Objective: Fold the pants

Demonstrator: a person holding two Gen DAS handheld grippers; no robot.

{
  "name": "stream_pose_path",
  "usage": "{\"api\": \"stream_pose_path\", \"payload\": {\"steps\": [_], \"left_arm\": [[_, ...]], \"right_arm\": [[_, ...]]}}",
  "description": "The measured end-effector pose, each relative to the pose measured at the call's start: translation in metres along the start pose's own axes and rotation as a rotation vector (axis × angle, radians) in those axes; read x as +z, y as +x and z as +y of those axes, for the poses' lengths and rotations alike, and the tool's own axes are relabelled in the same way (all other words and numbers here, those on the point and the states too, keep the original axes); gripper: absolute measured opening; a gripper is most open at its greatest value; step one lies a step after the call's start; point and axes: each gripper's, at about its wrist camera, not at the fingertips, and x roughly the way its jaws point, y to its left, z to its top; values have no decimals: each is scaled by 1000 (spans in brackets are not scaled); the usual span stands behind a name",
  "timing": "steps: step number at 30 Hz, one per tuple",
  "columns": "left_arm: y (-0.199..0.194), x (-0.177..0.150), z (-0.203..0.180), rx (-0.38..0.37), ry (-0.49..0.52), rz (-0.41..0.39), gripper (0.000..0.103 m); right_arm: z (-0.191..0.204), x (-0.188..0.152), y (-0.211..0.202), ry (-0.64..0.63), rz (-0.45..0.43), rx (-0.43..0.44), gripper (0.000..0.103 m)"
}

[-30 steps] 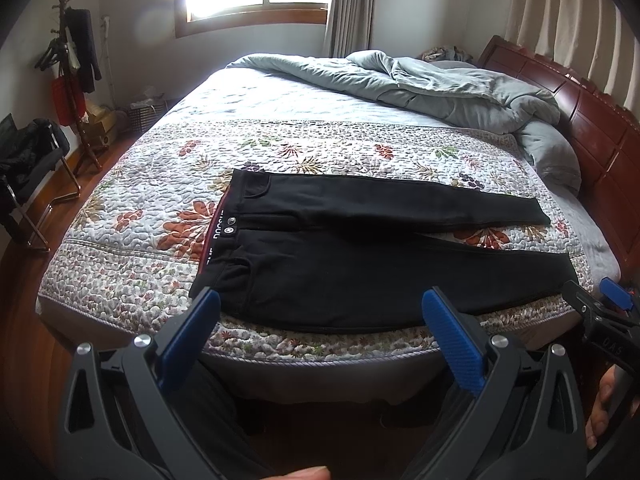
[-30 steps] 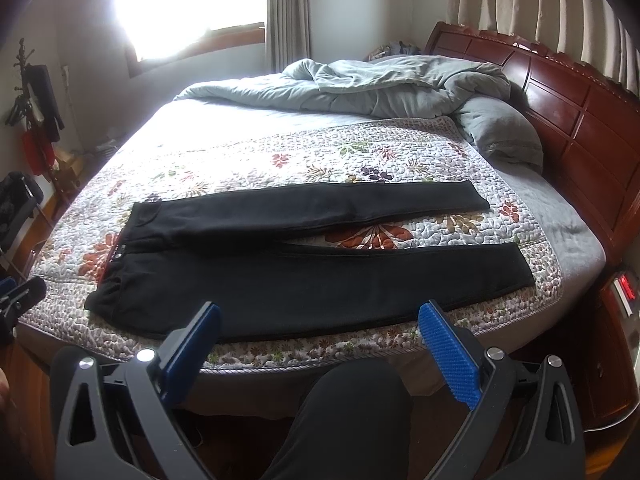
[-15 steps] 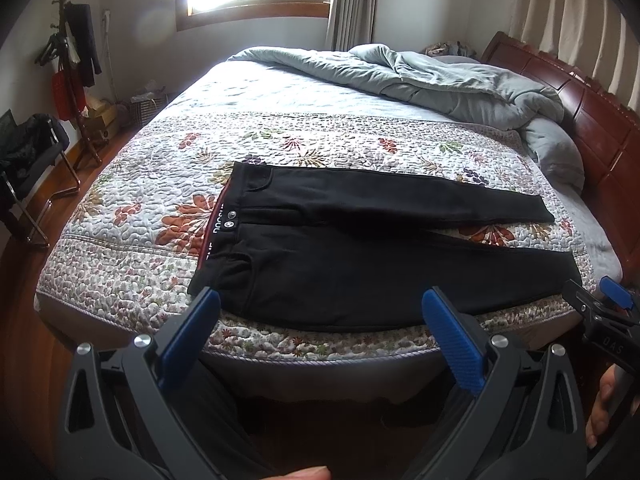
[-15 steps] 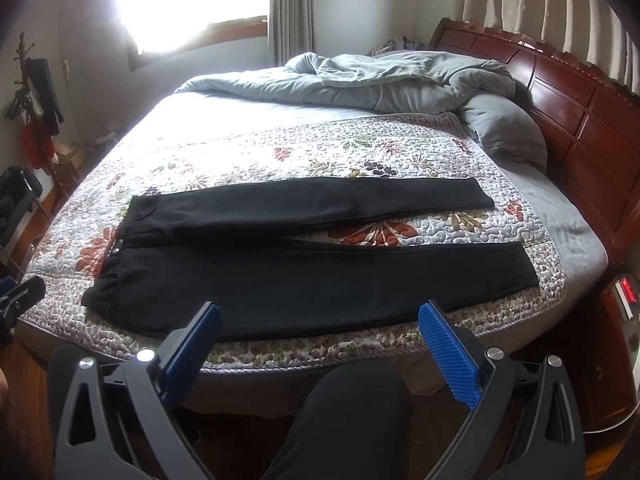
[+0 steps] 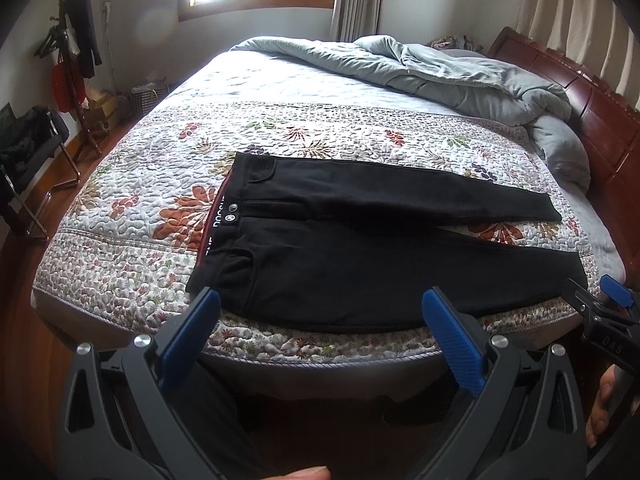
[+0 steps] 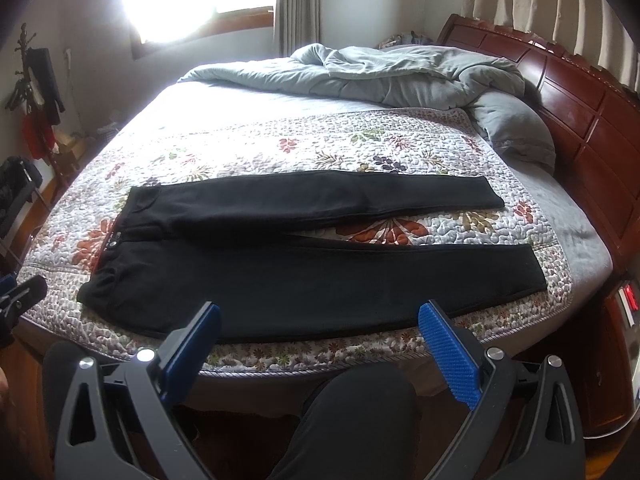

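Note:
Black pants (image 5: 340,256) lie flat on the floral quilt (image 5: 132,236), waistband to the left, the two legs spread in a narrow V toward the right. They also show in the right wrist view (image 6: 304,280). My left gripper (image 5: 320,312) is open and empty, just short of the near bed edge by the waist end. My right gripper (image 6: 320,320) is open and empty, in front of the near leg. The right gripper's tip also shows at the right edge of the left wrist view (image 5: 608,312).
A rumpled grey duvet (image 5: 460,76) lies at the far side of the bed by the dark wooden headboard (image 6: 580,96). A coat stand (image 5: 72,60) and a chair (image 5: 24,160) stand on the left. My knee (image 6: 360,412) is below the bed edge.
Both grippers have moved slightly forward and higher over the bed; the pants sit lower in both views. The pants have not moved.

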Motion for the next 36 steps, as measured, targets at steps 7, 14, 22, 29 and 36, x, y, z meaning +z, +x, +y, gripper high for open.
{"api": "stream_pose_path", "payload": {"steps": [7,14,22,29,36], "left_arm": [[9,2,4,5,-7,15,100],[20,5,7,8,-10,31,100],[48,10,13,7,-18,77,100],[115,31,39,-116,56,159,100],[243,135,143,-201,35,285,100]], "right_arm": [[4,2,8,-5,14,-1,99],[7,4,18,-13,31,-3,99],[10,10,46,-32,73,15,99],[18,54,116,-170,145,288,99],[12,137,251,-577,286,289,99]]}}
